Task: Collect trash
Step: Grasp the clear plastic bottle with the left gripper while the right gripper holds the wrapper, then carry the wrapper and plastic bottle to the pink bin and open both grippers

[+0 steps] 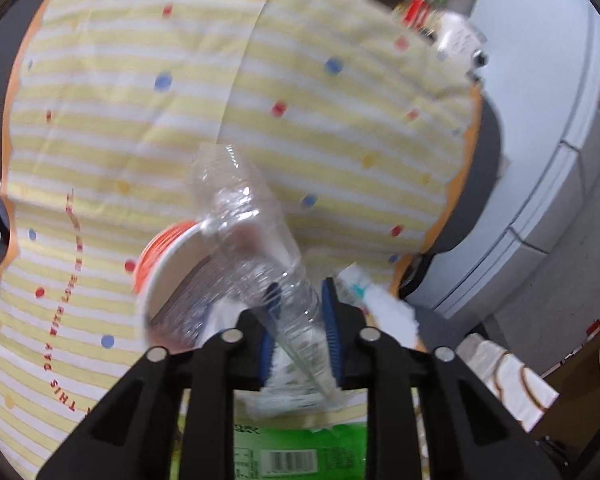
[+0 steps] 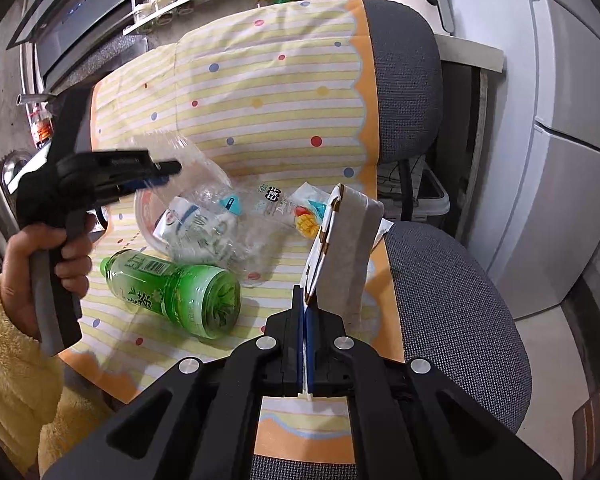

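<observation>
Black linkage fills the bottom of the left wrist view, and between its blue pads the left gripper [image 1: 300,320] is seen pinching a crushed clear plastic bottle [image 1: 256,240], lifted over the striped cloth [image 1: 140,120]. In the right wrist view the right gripper [image 2: 304,320] is clamped fully shut on the edge of a white paper bag [image 2: 348,236], held upright at lower centre. A slip is judged likely: the thin, slick bottle is caught near one end only and could be squeezed out. The bag mouth cannot be seen, so a drop could miss it. A green bottle [image 2: 176,288] and wrappers [image 2: 300,212] are left on the cloth. Motion blur smears the left view; an orange-rimmed cup [image 1: 168,272] is half hidden.
</observation>
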The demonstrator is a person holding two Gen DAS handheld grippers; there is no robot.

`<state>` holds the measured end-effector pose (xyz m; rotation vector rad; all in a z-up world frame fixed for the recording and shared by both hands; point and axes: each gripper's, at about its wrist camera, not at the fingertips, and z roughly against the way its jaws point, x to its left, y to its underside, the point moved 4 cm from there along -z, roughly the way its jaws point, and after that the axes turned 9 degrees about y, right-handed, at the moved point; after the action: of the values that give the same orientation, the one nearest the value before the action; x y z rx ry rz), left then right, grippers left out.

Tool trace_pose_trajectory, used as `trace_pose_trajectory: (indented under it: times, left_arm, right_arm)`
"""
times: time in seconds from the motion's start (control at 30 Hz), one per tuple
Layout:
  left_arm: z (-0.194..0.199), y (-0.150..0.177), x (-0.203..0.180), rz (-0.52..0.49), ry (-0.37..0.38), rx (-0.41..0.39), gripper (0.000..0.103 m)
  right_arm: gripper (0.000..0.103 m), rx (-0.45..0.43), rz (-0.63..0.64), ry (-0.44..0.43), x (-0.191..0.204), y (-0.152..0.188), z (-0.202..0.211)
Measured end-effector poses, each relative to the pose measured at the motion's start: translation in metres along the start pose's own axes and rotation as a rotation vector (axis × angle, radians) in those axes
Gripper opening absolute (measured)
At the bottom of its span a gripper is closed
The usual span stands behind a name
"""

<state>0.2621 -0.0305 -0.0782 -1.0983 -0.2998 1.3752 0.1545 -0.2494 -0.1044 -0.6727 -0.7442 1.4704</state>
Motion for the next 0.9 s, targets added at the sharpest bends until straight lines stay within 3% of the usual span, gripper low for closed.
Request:
trace_pose_trajectory:
  times: [0.17, 0.37, 0.53, 0.7, 0.9]
  left_arm:
    - [0.032, -0.009, -0.024, -0.079, 0.075, -0.113, 0.011]
    - [0.072, -0.018, -0.048, -0.101, 0.183, -0.189, 0.010]
    - [0.109, -0.018, -0.077, -0.142, 0.226, -0.226, 0.010]
    - [0.146, 0.003, -0.096, -0.197, 0.230, -0.230, 0.011]
    - [0.166, 0.062, -0.122, -0.248, 0.296, -0.162, 0.011]
  right_arm:
    - [0.001, -0.021, 0.005, 0.001, 0.004, -0.004, 0.012]
    - [0.001, -0.065, 0.018, 0.018, 0.007, -0.008, 0.038]
    - [0.001, -0.083, 0.012, 0.014, 0.003, -0.009, 0.061]
    - [0.001, -0.097, 0.022, 0.027, 0.004, -0.002, 0.083]
    - [0.001, -0.096, 0.019, 0.092, -0.009, 0.018, 0.112]
